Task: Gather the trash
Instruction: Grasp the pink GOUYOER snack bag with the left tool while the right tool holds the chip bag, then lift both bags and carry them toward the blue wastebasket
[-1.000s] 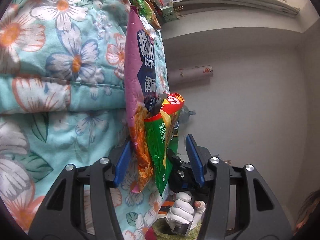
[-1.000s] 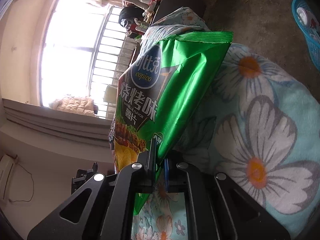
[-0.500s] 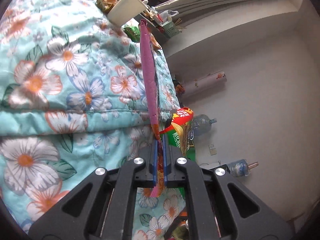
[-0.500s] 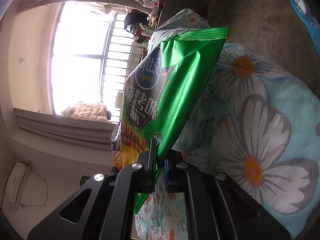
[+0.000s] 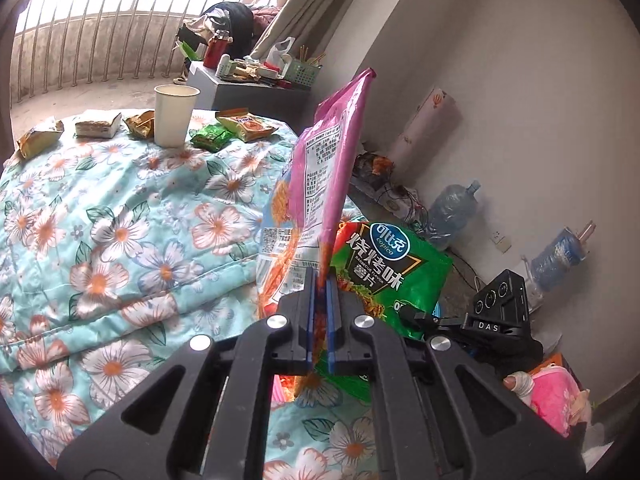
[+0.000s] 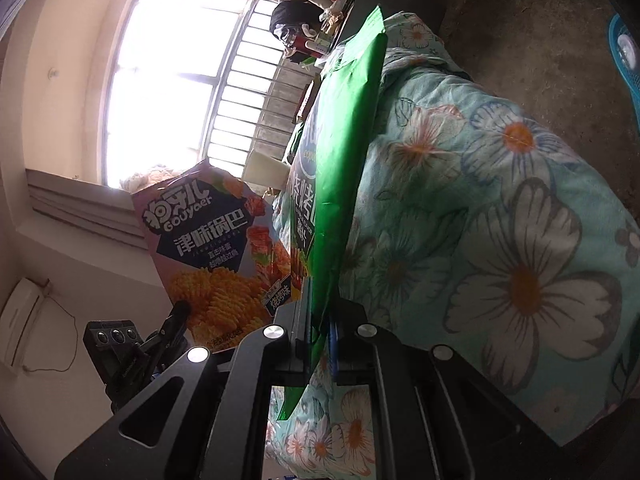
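Note:
My left gripper (image 5: pixel 319 296) is shut on the lower edge of a pink snack bag (image 5: pixel 320 172), which stands up above the floral quilt (image 5: pixel 120 220). The same pink bag (image 6: pixel 216 256) shows its printed front in the right wrist view, to the left of my right gripper. My right gripper (image 6: pixel 319 332) is shut on a green chip bag (image 6: pixel 344 152), held edge-on over the quilt (image 6: pixel 500 208). That green bag (image 5: pixel 384 268) appears just right of the pink one in the left wrist view, with the other gripper's body (image 5: pixel 500 320) beside it.
A white paper cup (image 5: pixel 174 114) and several small wrappers (image 5: pixel 244 126) lie at the quilt's far end. A cluttered low table (image 5: pixel 248 80) stands behind. Water bottles (image 5: pixel 452 210) sit by the wall. A blue basket (image 6: pixel 626 60) is on the floor at the right.
My left gripper closed on the pink bag, lifted it off the quilt and rolled, so the view now faces the window. The right gripper rose slightly with the green bag, which turned edge-on.

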`<state>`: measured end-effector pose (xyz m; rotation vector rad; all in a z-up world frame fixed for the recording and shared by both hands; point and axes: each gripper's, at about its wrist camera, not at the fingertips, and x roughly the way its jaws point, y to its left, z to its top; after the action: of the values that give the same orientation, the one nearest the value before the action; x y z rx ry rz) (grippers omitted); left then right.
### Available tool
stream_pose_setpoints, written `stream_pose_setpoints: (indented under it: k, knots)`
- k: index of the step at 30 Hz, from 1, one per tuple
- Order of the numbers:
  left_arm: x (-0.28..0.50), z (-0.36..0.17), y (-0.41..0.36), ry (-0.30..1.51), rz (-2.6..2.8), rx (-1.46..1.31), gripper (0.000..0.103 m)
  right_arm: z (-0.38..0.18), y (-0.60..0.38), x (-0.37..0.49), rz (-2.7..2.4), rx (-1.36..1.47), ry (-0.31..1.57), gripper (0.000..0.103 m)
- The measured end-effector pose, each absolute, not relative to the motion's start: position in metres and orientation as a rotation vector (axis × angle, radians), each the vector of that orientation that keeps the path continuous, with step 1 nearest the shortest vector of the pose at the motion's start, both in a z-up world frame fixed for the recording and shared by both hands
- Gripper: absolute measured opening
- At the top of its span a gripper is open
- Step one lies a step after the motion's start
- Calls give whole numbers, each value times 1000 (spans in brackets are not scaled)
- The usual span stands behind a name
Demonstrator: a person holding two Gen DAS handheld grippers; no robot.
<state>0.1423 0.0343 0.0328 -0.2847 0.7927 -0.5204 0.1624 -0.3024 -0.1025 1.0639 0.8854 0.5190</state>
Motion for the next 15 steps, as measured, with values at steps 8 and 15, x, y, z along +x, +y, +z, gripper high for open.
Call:
stream_pose_setpoints:
  k: [8,15]
  knots:
    - [151,14,10,843,-504,-223,9,-98,-295,162,528,1065,875,10]
    - [150,5,-5,857,-486,-171,14,-99,-286,160,530,1051,881,10]
